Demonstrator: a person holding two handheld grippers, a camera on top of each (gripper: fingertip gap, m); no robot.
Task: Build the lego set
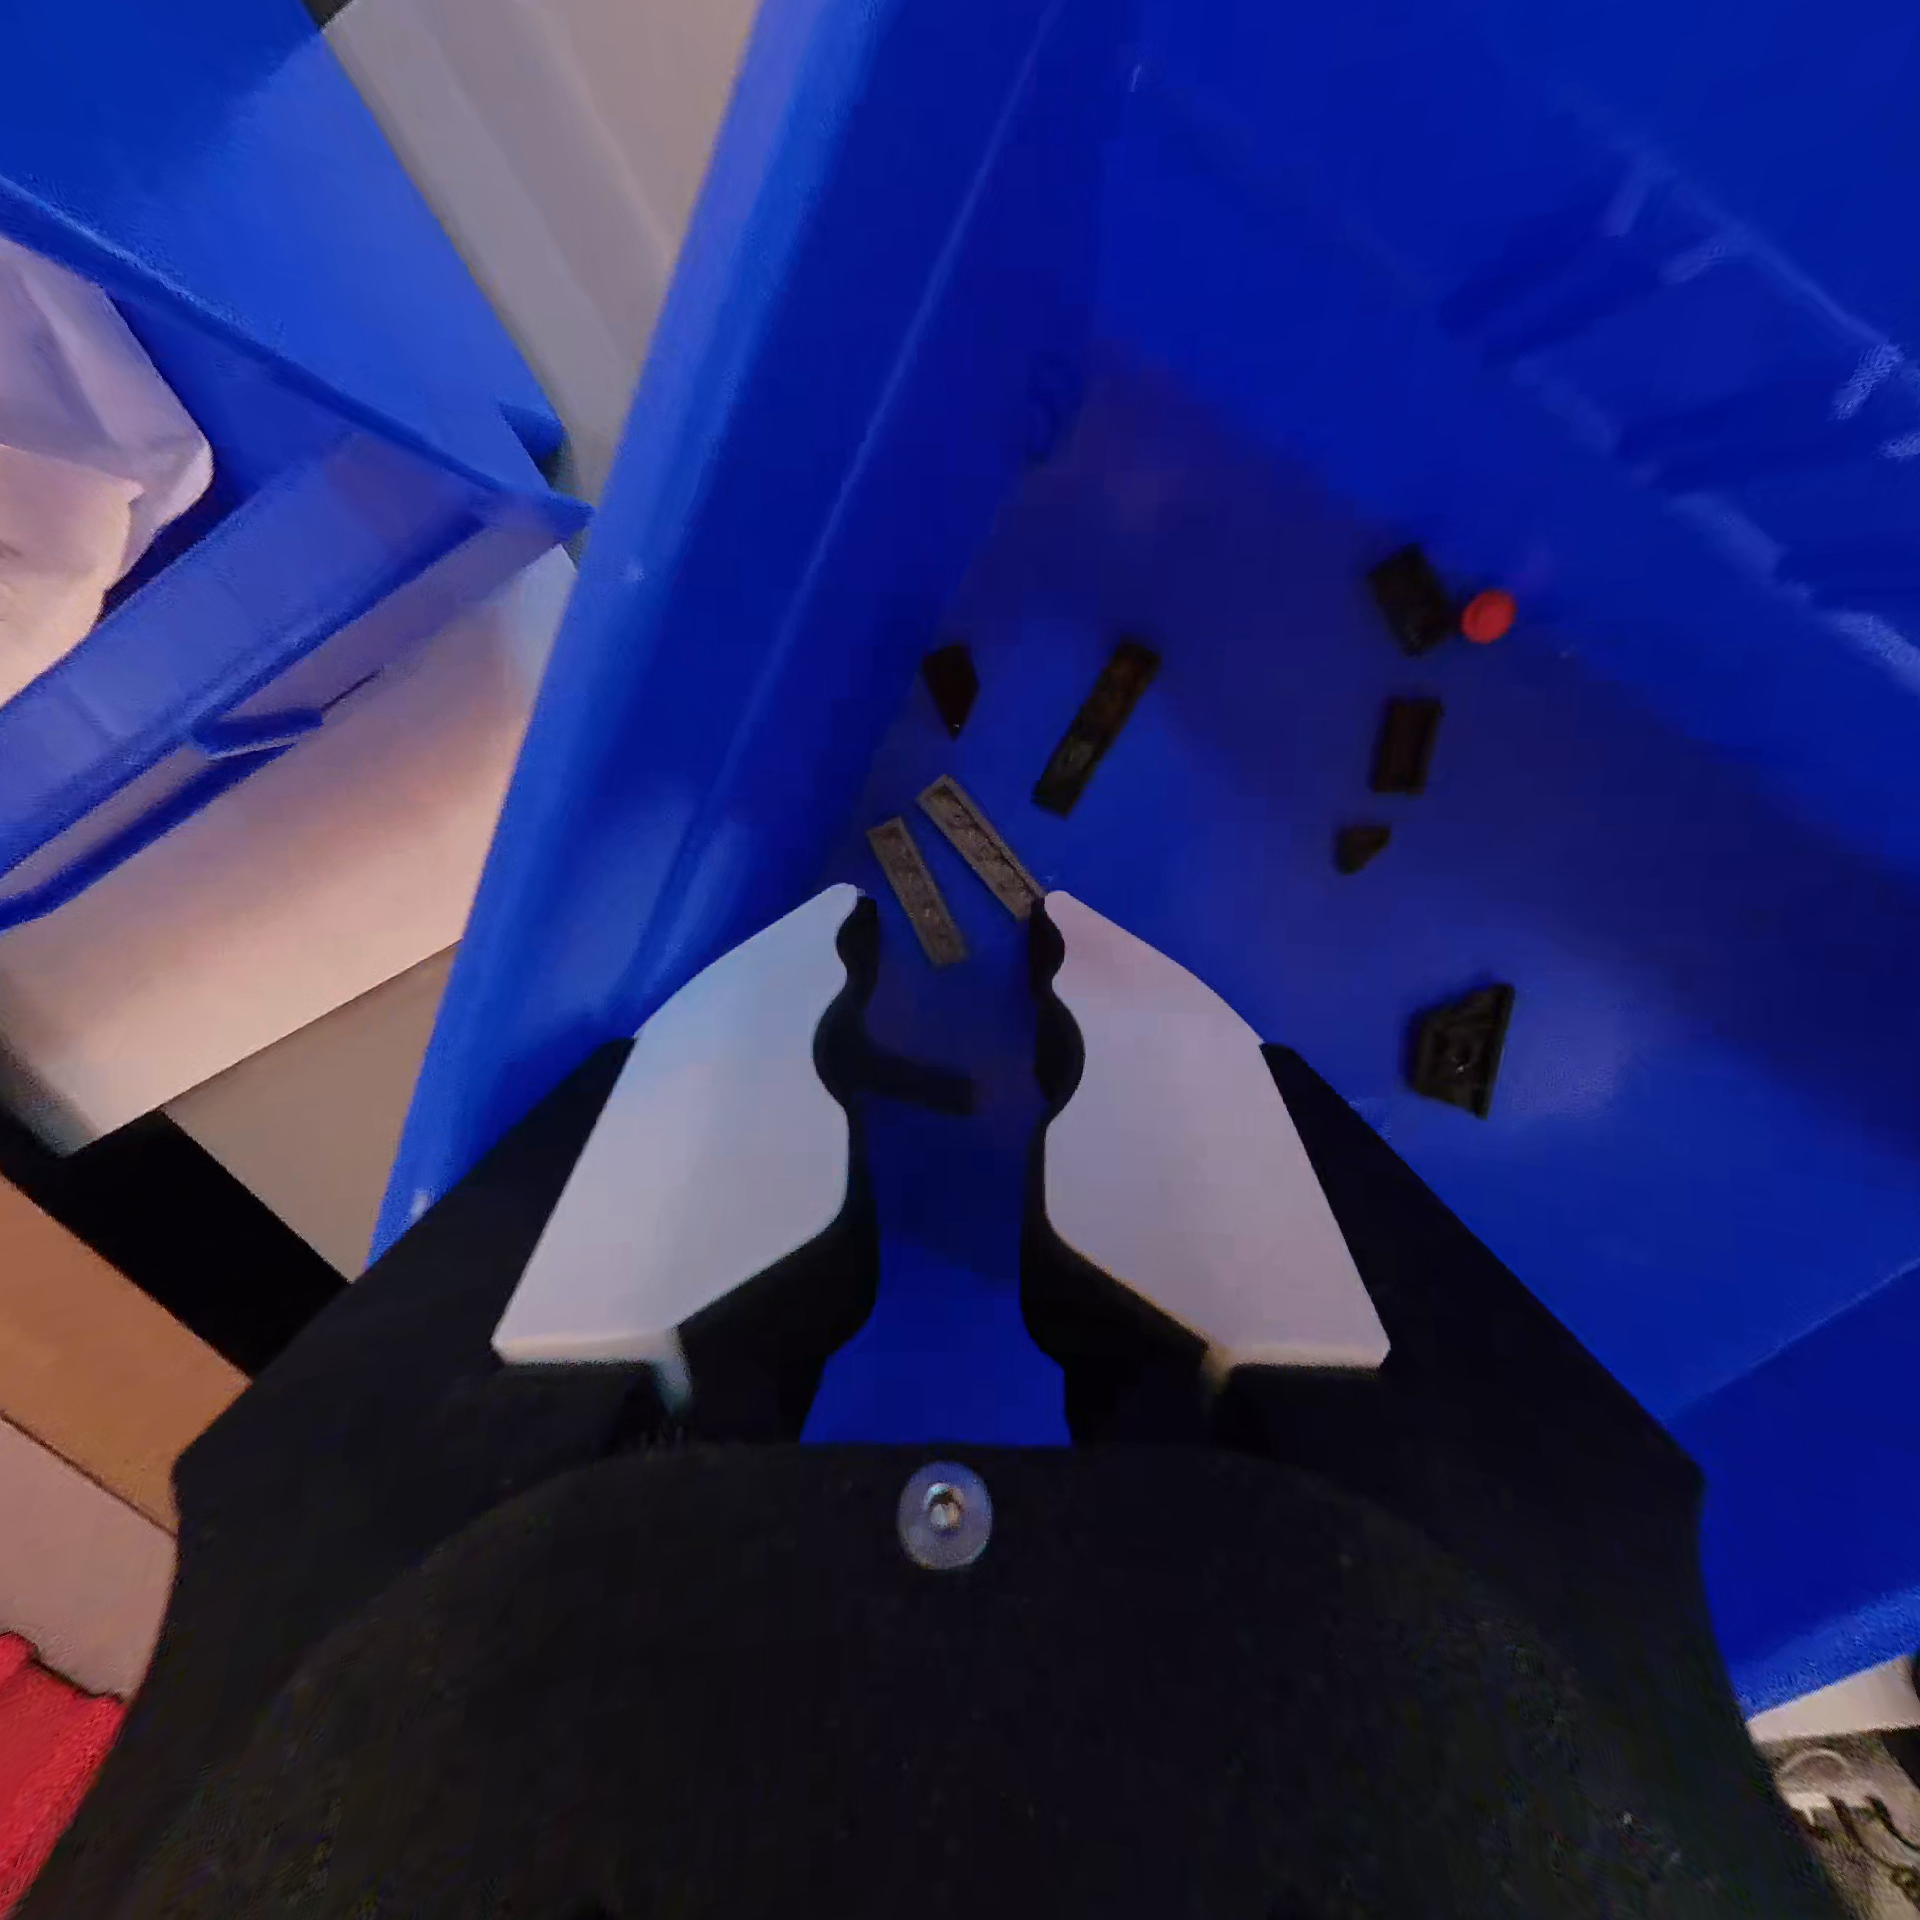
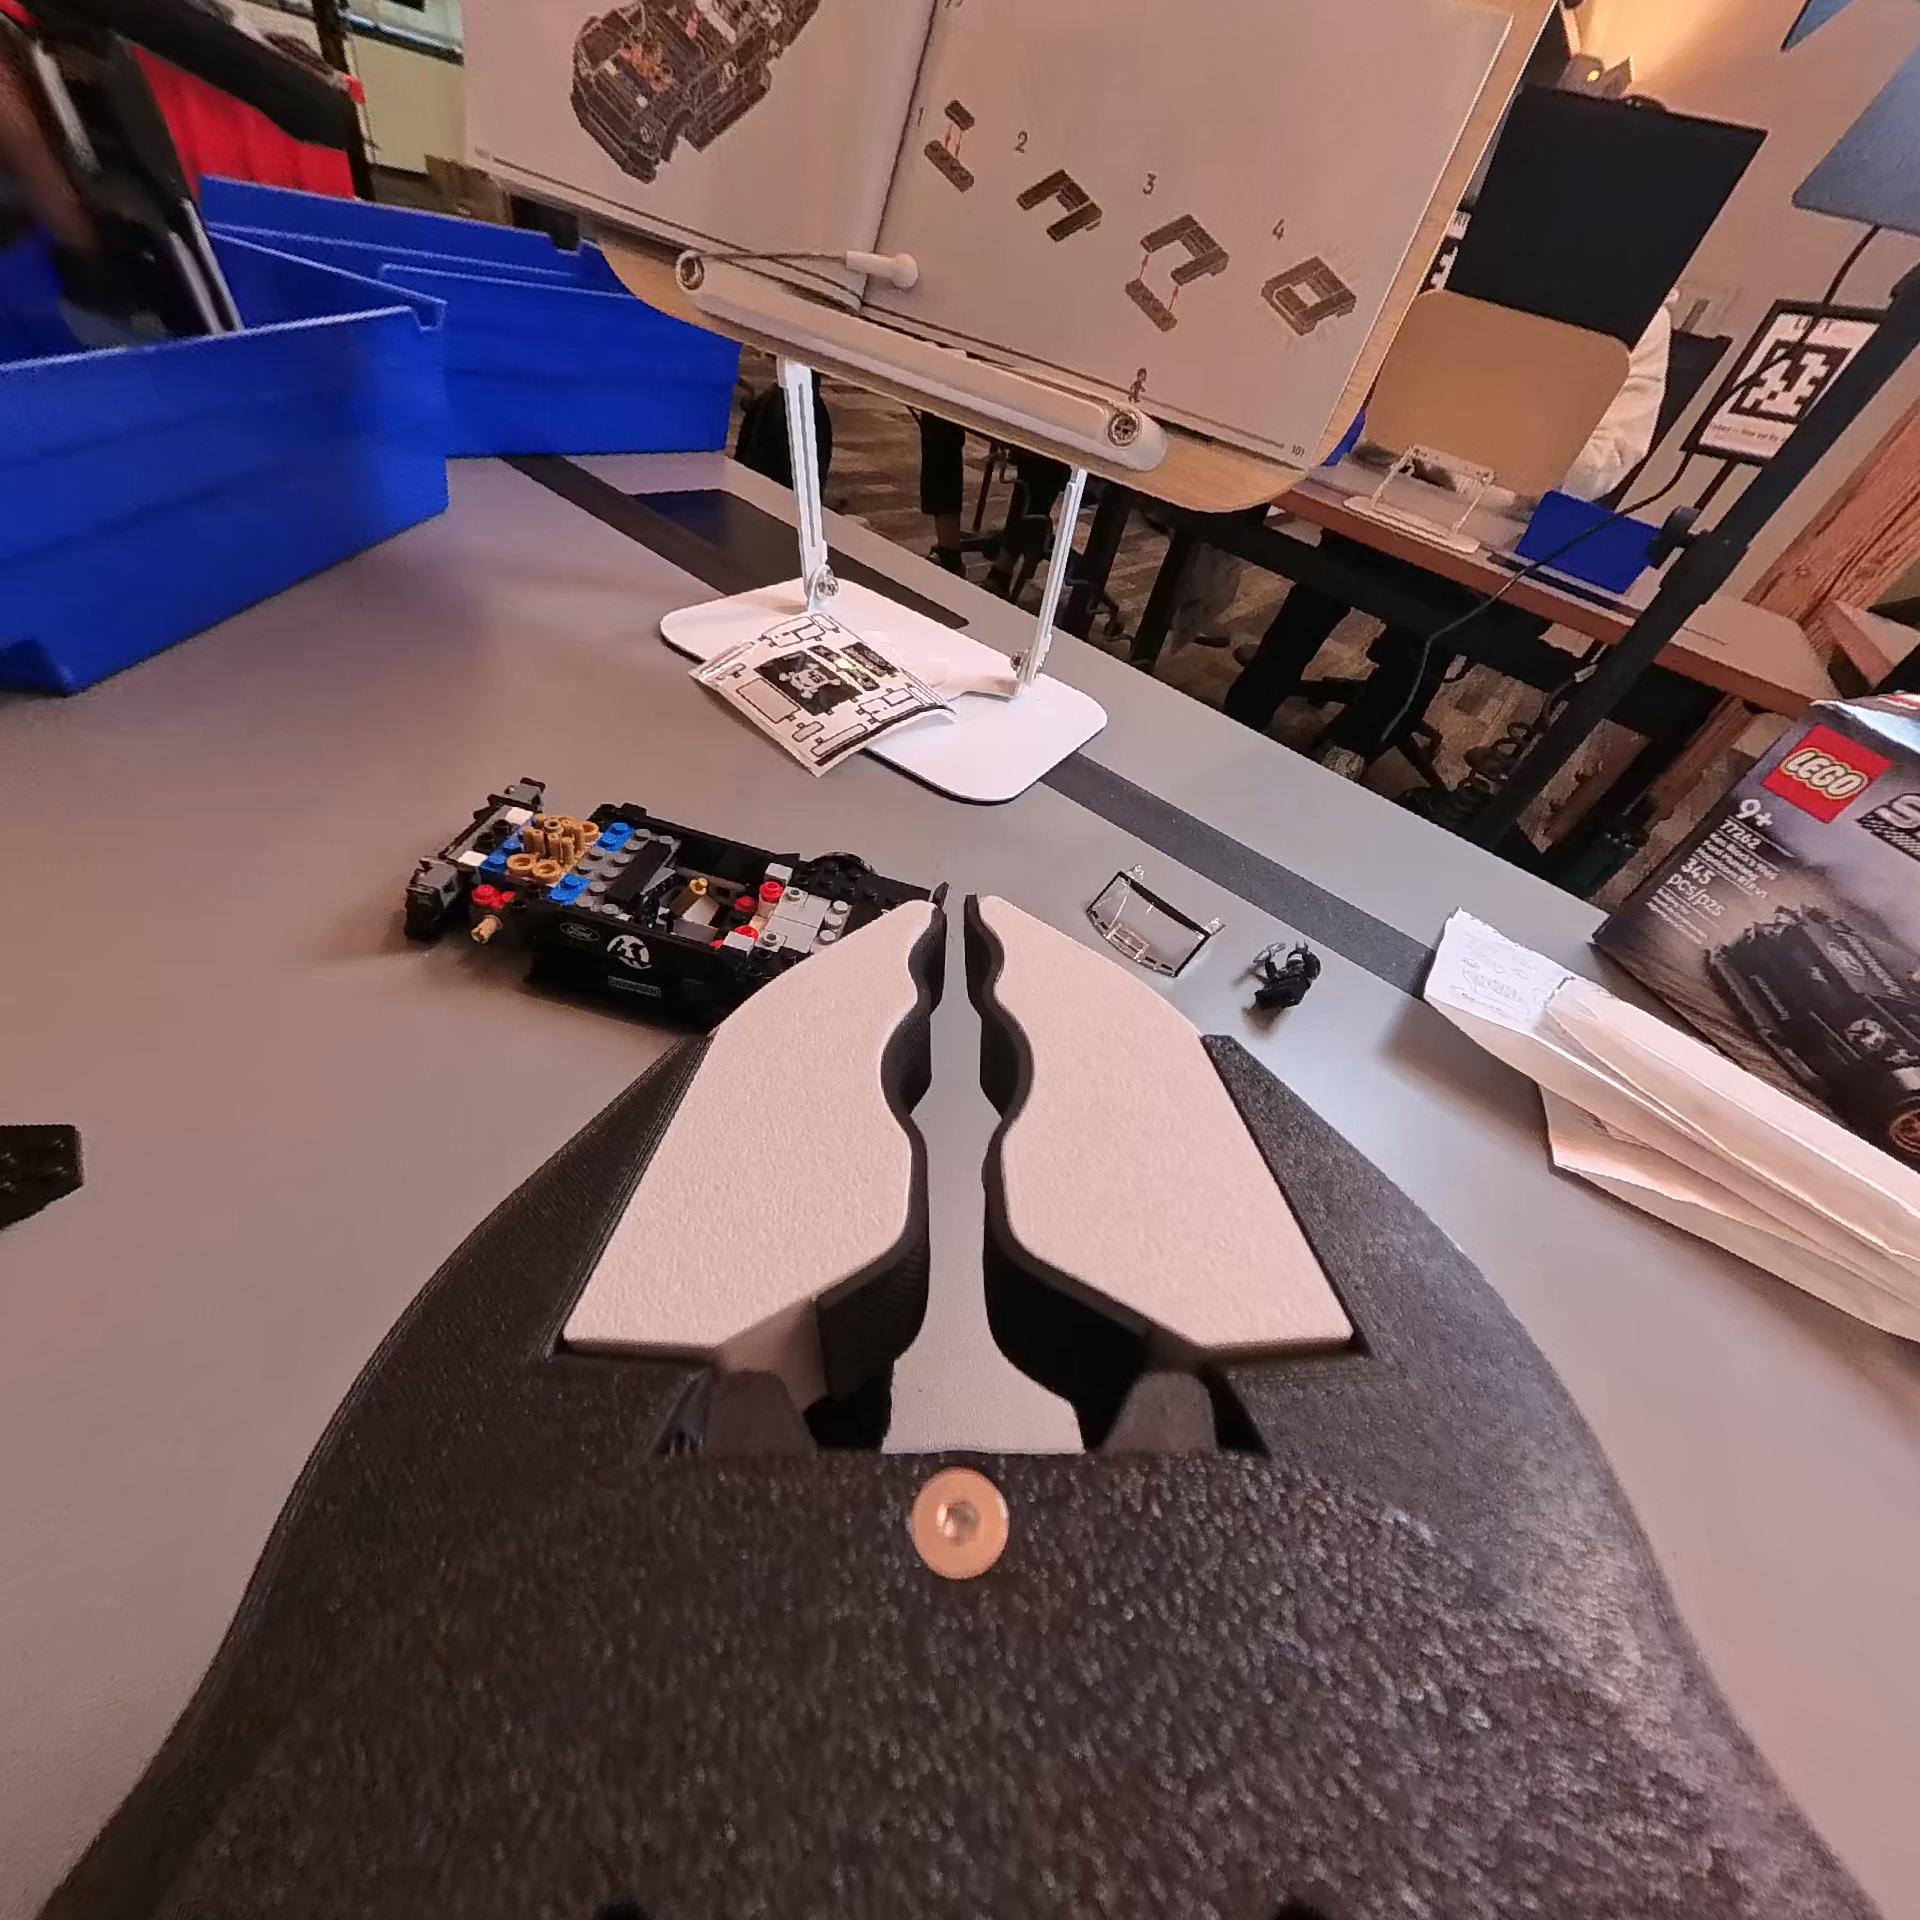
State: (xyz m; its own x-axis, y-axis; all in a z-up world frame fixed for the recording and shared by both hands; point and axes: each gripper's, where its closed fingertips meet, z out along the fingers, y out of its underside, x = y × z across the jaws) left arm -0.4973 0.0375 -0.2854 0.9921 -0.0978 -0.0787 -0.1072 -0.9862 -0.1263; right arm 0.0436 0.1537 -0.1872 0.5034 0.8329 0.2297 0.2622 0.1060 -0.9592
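Blue bin (image 1: pixel 1351 260) walls hemmed spread left gripper (image 1: pixel 951 909); grey plates (image 1: pixel 920 894) just beyond tips. Right gripper (image 2: pixel 956 902) nearly pressed together, empty, car chassis (image 2: pixel 644 914) upper left.

Half-built black car (image 2: pixel 644 914) on table; loose black pieces (image 1: pixel 1096 727) in bin.

Indoor workroom with grey worktops and warm light.
A grey table (image 2: pixel 312 790) fills the foreground; a dark strip (image 2: pixel 1195 821) runs across it. Behind stands a wooden-topped table (image 2: pixel 1558 603) on dark legs, over what seems a patterned floor (image 2: pixel 1174 561). A timber post (image 2: pixel 1860 520) rises at right.
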